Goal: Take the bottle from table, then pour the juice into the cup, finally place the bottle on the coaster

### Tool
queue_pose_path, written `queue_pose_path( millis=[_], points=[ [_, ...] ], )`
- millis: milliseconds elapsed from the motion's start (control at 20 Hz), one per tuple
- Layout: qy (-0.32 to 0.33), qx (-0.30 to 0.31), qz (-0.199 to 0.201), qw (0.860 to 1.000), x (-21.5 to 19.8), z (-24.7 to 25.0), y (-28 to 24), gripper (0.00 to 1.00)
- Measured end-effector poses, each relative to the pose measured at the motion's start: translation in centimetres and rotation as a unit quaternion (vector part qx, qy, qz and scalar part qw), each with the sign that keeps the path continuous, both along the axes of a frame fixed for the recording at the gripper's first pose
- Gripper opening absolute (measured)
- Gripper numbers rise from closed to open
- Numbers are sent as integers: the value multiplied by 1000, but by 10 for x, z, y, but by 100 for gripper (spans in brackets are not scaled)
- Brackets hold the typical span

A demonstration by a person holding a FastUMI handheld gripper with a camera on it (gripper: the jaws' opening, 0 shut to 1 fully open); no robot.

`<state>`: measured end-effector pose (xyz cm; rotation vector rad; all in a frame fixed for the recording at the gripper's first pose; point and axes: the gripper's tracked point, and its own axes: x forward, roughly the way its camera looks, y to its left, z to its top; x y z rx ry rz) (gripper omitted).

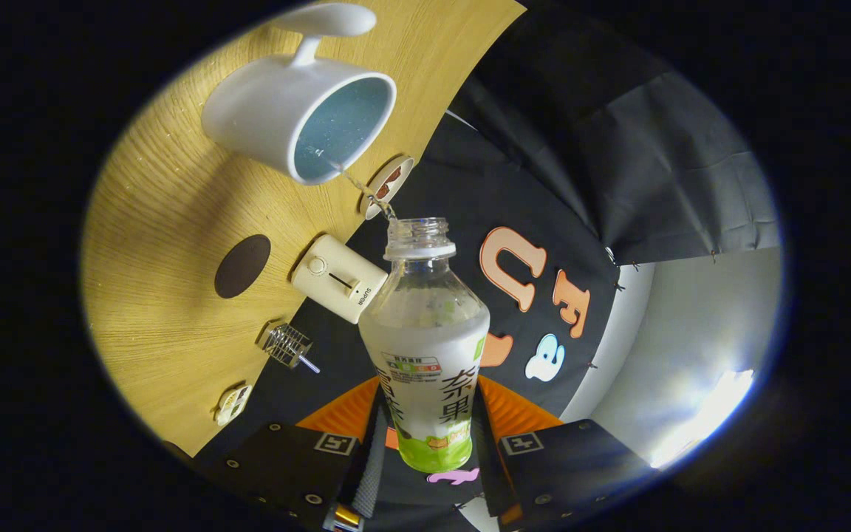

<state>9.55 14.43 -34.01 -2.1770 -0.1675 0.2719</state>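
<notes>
My gripper [431, 436] is shut on a clear plastic bottle [425, 325] with a white and green label, both fingers pressing its lower body. The bottle has no cap and is tipped over toward a white mug [270, 111] with a blue inside, which stands on the wooden table [159, 244]. A thin clear stream [359, 185] runs from the bottle's mouth [418, 233] over the mug's rim into the mug. A dark round coaster [242, 266] lies on the table beside the mug, off to one side of the bottle.
A cream boxy appliance [338, 278] with a round button stands near the table's far edge, just beyond the coaster. A small round dish [388, 183], a wire whisk-like tool [289, 346] and a small toy car [232, 405] also line that edge. Black cloth wall lies beyond.
</notes>
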Motion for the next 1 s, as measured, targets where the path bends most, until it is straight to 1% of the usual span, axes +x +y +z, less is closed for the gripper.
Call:
queue_pose_path(
  millis=[800,1000],
  points=[
    [-14,-41,35,998,4,8,18,56],
    [-2,-44,40,998,0,-2,22,56]
  ],
)
